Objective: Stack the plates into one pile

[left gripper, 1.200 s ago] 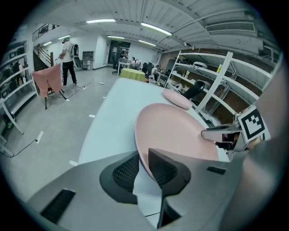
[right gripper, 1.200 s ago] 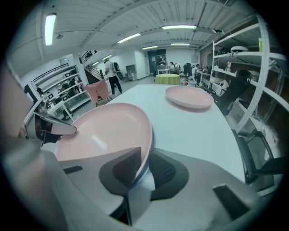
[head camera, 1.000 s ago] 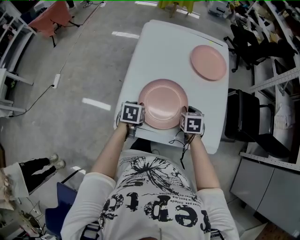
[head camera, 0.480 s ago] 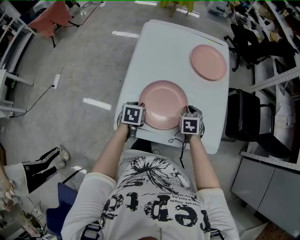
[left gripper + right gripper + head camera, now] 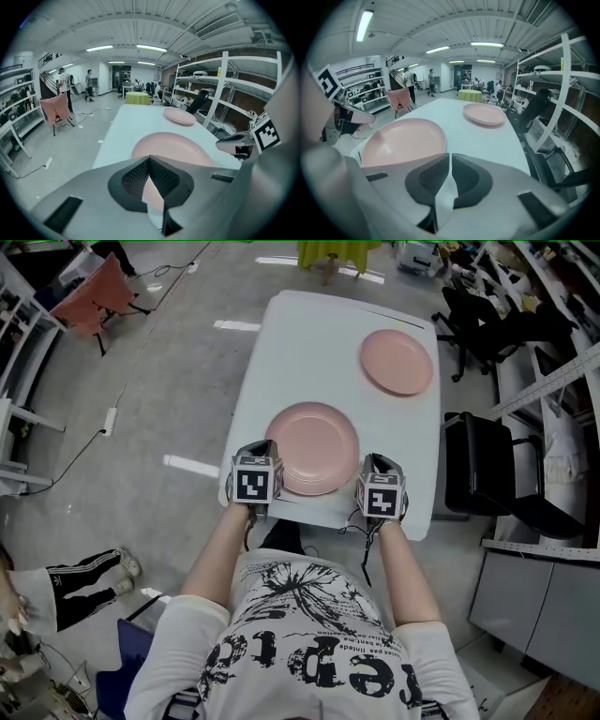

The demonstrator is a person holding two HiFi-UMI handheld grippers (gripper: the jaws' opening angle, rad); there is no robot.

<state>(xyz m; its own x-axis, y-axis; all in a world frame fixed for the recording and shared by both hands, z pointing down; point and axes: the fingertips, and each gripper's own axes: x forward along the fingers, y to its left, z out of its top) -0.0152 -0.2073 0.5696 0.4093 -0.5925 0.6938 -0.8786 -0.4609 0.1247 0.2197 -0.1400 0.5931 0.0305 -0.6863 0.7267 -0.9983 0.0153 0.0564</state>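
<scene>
Left gripper [image 5: 149, 158]: jaws closed; we think they hold nothing.
Near plate [image 5: 312, 448]: flat on table [image 5: 319, 334], between our grippers.
Right gripper [image 5: 450, 155]: jaws have just been closing, thin slit left, empty.
Far plate [image 5: 397, 362]: far right corner, well apart.

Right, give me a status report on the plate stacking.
Left gripper shut, empty. Right gripper just been closing, slim gap left, empty. Near plate and far plate apart on table, unstacked. Nothing between them.
</scene>
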